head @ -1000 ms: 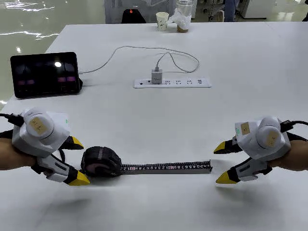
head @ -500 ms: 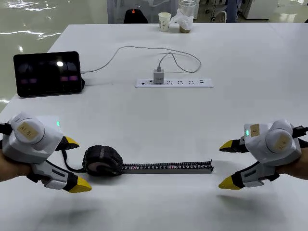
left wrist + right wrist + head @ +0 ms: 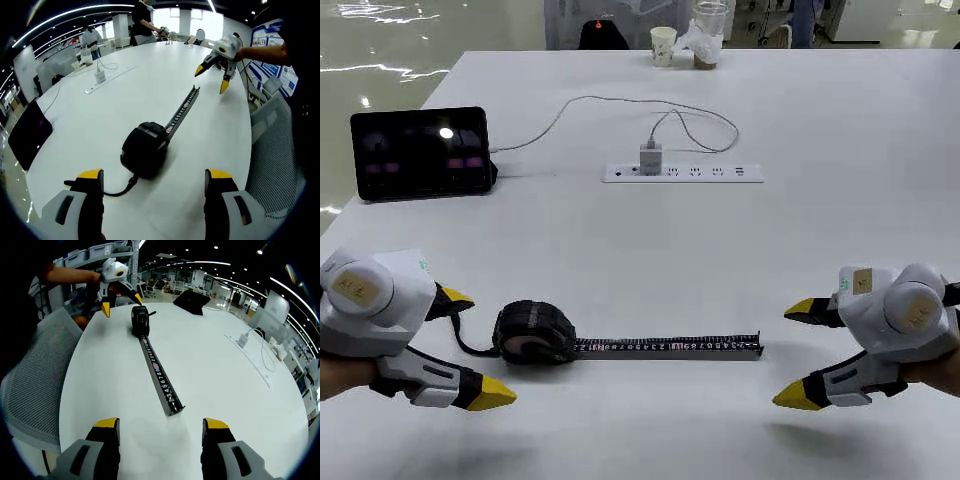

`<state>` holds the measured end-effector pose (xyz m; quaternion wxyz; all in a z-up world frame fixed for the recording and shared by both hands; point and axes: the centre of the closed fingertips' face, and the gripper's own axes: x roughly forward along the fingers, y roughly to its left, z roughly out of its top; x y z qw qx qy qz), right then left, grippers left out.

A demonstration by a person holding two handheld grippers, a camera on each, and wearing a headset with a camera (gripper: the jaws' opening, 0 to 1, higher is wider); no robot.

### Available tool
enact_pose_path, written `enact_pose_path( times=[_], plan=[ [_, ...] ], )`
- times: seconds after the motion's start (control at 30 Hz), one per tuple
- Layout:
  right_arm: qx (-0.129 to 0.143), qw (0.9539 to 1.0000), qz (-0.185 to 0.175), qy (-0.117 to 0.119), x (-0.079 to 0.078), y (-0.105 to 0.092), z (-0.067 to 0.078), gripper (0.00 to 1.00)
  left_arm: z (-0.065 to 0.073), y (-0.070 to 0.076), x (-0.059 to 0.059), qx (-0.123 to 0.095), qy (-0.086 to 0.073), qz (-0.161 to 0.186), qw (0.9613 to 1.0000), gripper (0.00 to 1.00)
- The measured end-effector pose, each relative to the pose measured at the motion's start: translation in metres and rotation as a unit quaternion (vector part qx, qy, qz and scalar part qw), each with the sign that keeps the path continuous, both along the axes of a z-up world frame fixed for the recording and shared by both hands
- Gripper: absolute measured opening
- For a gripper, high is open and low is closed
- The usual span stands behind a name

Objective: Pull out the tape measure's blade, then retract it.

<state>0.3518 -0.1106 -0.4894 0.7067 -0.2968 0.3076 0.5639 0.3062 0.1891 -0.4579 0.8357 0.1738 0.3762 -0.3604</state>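
Observation:
A black tape measure (image 3: 532, 332) lies on the white table (image 3: 650, 250), its blade (image 3: 668, 347) drawn out to the right and lying flat. My left gripper (image 3: 470, 345) stands open just left of the case, holding nothing; a black wrist strap (image 3: 470, 345) runs from the case toward it. In the left gripper view the case (image 3: 145, 149) sits ahead of the open jaws, with the blade (image 3: 183, 107) running away. My right gripper (image 3: 798, 352) is open a short way right of the blade's end. In the right gripper view the blade tip (image 3: 175, 410) lies ahead of the jaws.
A dark tablet (image 3: 420, 152) stands at the left. A white power strip (image 3: 680, 172) with a charger and cable lies mid-table. A paper cup (image 3: 663, 44) and a clear container (image 3: 706, 30) stand at the far edge. A mesh chair (image 3: 35, 390) is beside the table.
Both grippers have drawn back from the tape measure, the left further left and the right further right. The tape measure and its blade have stayed in place.

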Motion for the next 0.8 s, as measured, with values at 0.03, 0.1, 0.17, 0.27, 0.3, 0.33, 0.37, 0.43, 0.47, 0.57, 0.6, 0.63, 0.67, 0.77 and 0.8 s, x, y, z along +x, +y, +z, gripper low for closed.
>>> enact_pose_path(
  times=[0.03,0.1,0.17,0.27,0.3,0.33,0.37,0.43,0.47,0.57,0.6,0.63,0.67,0.77,0.8],
  plan=[
    [0.0,1.0,-0.003,0.001,-0.002,-0.001,0.0,0.66,0.0,-0.001,-0.002,-0.002,-0.001,0.004,1.0,0.8],
    [0.001,0.9999,-0.013,0.002,-0.003,-0.001,0.0,0.67,0.0,-0.001,-0.003,-0.005,-0.003,0.01,0.9999,0.81],
    [0.009,0.9997,-0.022,0.0,-0.005,-0.002,0.001,0.68,0.001,-0.003,-0.006,-0.014,-0.006,0.02,0.9997,0.82],
    [0.013,0.9994,-0.033,0.0,-0.007,-0.003,0.002,0.7,0.0,-0.004,-0.009,-0.021,-0.008,0.029,0.9993,0.83],
    [0.015,0.9992,-0.037,0.0,-0.008,-0.003,0.003,0.71,0.0,-0.005,-0.011,-0.023,-0.007,0.034,0.9991,0.83],
    [0.016,0.9991,-0.04,-0.001,-0.009,-0.003,0.003,0.71,0.0,-0.005,-0.012,-0.025,-0.008,0.038,0.9989,0.84],
    [0.02,0.9987,-0.046,0.0,-0.009,-0.003,0.005,0.72,0.0,-0.005,-0.013,-0.029,-0.009,0.044,0.9986,0.84],
    [0.027,0.9981,-0.055,0.001,-0.011,-0.002,0.007,0.74,0.0,-0.006,-0.015,-0.036,-0.011,0.052,0.9979,0.85],
    [0.03,0.9977,-0.06,0.002,-0.012,-0.002,0.007,0.75,0.0,-0.007,-0.017,-0.038,-0.012,0.054,0.9977,0.85],
    [0.038,0.9967,-0.071,0.001,-0.015,-0.001,0.009,0.78,0.0,-0.01,-0.02,-0.045,-0.012,0.064,0.9969,0.87],
    [0.042,0.9965,-0.073,0.0,-0.016,0.0,0.01,0.78,0.0,-0.011,-0.021,-0.049,-0.009,0.067,0.9965,0.88],
    [0.045,0.9959,-0.079,0.0,-0.016,0.001,0.01,0.78,0.0,-0.011,-0.022,-0.05,-0.009,0.072,0.9961,0.88],
    [0.048,0.9953,-0.084,0.0,-0.017,0.001,0.01,0.8,0.0,-0.012,-0.023,-0.052,-0.011,0.075,0.9958,0.89],
    [0.055,0.9941,-0.094,0.003,-0.02,0.001,0.01,0.81,0.001,-0.013,-0.024,-0.06,-0.017,0.088,0.9942,0.91],
    [0.055,0.9938,-0.096,0.002,-0.022,0.001,0.01,0.81,0.001,-0.014,-0.025,-0.063,-0.019,0.092,0.9936,0.91]
  ],
)
